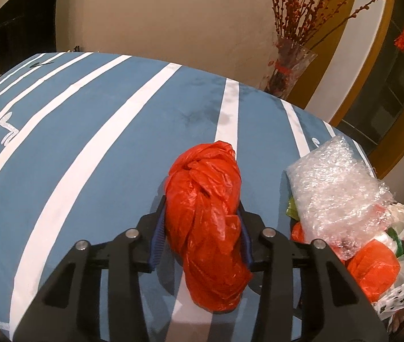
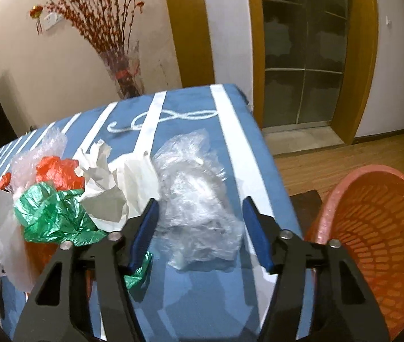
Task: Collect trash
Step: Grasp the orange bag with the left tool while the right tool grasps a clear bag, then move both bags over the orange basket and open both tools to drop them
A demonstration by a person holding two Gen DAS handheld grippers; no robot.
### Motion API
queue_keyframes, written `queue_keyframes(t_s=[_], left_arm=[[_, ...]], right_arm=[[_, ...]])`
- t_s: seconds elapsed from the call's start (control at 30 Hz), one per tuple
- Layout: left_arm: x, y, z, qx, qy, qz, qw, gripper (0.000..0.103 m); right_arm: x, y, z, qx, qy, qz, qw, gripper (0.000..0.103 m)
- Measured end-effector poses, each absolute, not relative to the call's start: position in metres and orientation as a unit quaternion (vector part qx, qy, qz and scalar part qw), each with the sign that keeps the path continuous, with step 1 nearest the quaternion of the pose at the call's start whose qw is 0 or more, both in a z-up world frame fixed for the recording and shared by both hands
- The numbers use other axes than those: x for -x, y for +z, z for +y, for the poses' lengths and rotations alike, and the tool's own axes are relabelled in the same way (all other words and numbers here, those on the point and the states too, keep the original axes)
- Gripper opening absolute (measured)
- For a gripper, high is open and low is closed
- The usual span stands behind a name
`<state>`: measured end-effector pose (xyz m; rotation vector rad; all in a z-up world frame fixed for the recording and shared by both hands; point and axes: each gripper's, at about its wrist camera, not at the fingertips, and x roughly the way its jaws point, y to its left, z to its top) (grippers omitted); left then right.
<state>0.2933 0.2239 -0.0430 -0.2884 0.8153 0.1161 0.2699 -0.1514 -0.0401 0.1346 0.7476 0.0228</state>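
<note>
My left gripper [image 1: 200,211] is shut on a crumpled red plastic bag [image 1: 204,222], held just over the blue and white striped cloth [image 1: 93,148]. My right gripper [image 2: 200,213] is open, its jaws on either side of a clear crumpled plastic bag [image 2: 196,196] that lies on the cloth [image 2: 190,293]. An orange mesh waste basket [image 2: 378,245] stands on the floor to the right of the table, empty as far as I see.
A pile of trash lies near the table edge: bubble wrap [image 1: 336,191], orange bags [image 1: 373,268], a green bag [image 2: 51,216], white paper [image 2: 105,182]. A glass vase with red branches [image 2: 122,68] stands behind. A glass door [image 2: 301,51] is on the right.
</note>
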Motion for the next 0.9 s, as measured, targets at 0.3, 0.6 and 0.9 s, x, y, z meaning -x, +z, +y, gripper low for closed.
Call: queue_keyframes(t_s=[0.3,0.6,0.9], left_arm=[[-0.286,-0.034,0.219,0.135,0.042,0.384,0.912,0.042],[-0.270,-0.010,0.203,0.135,0.018,0.362,0.922,0.042],[-0.237,0.034,0.172,0.130,-0.026,0.322,0.937,0.042]], right_arm=[[-0.262,-0.042,-0.154,-0.065,0.019,0.370,0.927,0.011],[-0.238,-0.020,-0.170,-0.075,0.007,0.340,0.937,0.009],[-0.208,0.005,-0.179,-0.073,0.003,0.307,0.949,0.009]])
